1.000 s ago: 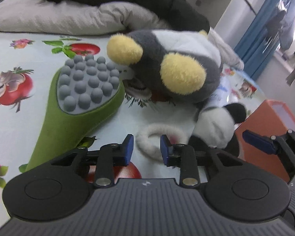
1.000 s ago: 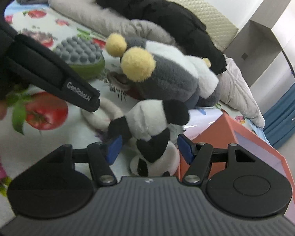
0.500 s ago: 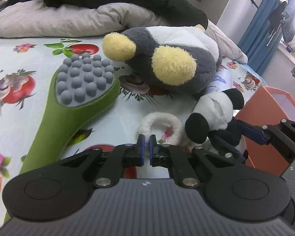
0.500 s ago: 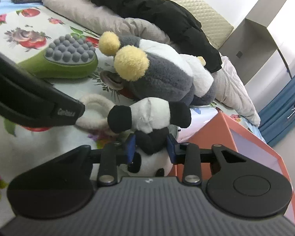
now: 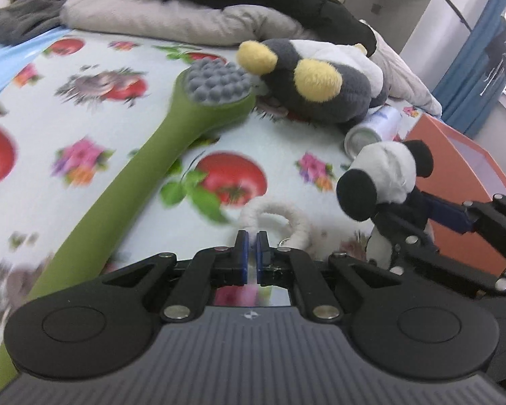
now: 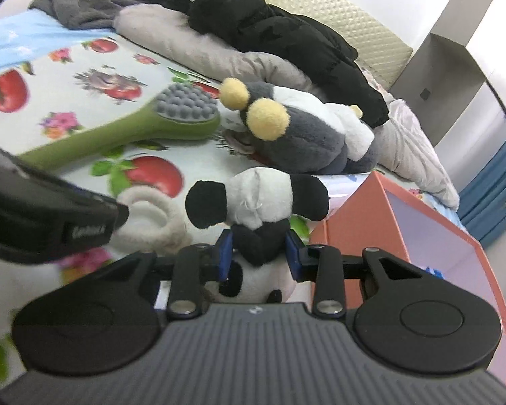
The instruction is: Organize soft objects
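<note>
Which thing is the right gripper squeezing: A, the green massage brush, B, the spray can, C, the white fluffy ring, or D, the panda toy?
D: in the right wrist view the right gripper has its blue pads pressed on the black middle of the panda toy.

Black-and-white panda plush (image 6: 258, 202); grey, white and yellow plush (image 5: 315, 82); green massager (image 5: 145, 158) with grey nubs; white fluffy ring (image 5: 276, 217); orange box (image 6: 431, 236); tomato-and-flower-patterned bed sheet (image 5: 84, 108).
</note>
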Demonstrator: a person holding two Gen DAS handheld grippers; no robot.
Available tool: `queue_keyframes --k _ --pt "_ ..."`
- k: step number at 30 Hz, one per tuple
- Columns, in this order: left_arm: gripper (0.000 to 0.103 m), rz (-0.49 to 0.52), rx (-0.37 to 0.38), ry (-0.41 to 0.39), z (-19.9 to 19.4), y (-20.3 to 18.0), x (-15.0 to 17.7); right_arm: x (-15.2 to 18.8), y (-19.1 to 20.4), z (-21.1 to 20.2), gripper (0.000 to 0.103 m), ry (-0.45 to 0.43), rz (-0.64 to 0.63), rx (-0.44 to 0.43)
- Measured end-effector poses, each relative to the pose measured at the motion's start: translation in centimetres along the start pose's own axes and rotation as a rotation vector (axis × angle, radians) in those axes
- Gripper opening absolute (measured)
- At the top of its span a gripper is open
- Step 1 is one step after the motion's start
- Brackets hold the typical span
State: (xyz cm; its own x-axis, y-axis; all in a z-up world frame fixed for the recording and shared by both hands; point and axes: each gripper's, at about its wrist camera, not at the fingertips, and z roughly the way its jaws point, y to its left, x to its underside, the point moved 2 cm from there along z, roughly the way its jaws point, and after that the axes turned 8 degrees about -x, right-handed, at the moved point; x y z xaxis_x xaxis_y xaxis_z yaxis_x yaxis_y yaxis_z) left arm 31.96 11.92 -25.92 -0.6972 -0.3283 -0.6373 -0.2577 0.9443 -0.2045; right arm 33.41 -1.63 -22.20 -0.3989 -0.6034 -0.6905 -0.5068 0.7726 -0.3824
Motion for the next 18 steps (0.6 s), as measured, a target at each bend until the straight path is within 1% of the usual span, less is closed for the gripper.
queue_keyframes --k 3,5,8,10,12,14,16,18 --pt "0.006 -0.037 -0.006 0.006 -2.4 1.0 1.6 0.5 0.7 -2.3 0.037 -0.005 0.013 -0.026" --pt "0.006 -0.042 -0.009 0.009 -4.0 1.2 2.8 1.0 0.8 -3.8 0.037 -0.009 0.03 -0.04" --pt "0.006 -0.054 -0.005 0.021 -6.2 1.1 4.7 2.1 0.7 -5.7 0.037 0.016 0.097 -0.101" --pt "0.006 -0.06 -0.021 0.024 -7.5 1.0 6.0 3.0 0.5 -7.1 0.037 0.028 0.141 -0.14" --pt "0.005 -0.082 -0.012 0.034 -9.0 1.0 7.3 3.9 0.3 -8.1 0.037 0.052 0.204 -0.196" --pt "0.006 -0.076 -0.009 0.042 -10.5 0.5 8.5 5.2 -0.1 -9.3 0.037 0.083 0.272 -0.254" --pt "0.006 -0.066 -0.006 0.05 -11.6 0.1 9.5 6.3 -0.1 -10.5 0.037 0.096 0.286 -0.271" --pt "0.006 -0.049 0.0 0.06 -12.4 -0.3 10.4 7.4 -0.2 -11.5 0.037 0.116 0.329 -0.301"
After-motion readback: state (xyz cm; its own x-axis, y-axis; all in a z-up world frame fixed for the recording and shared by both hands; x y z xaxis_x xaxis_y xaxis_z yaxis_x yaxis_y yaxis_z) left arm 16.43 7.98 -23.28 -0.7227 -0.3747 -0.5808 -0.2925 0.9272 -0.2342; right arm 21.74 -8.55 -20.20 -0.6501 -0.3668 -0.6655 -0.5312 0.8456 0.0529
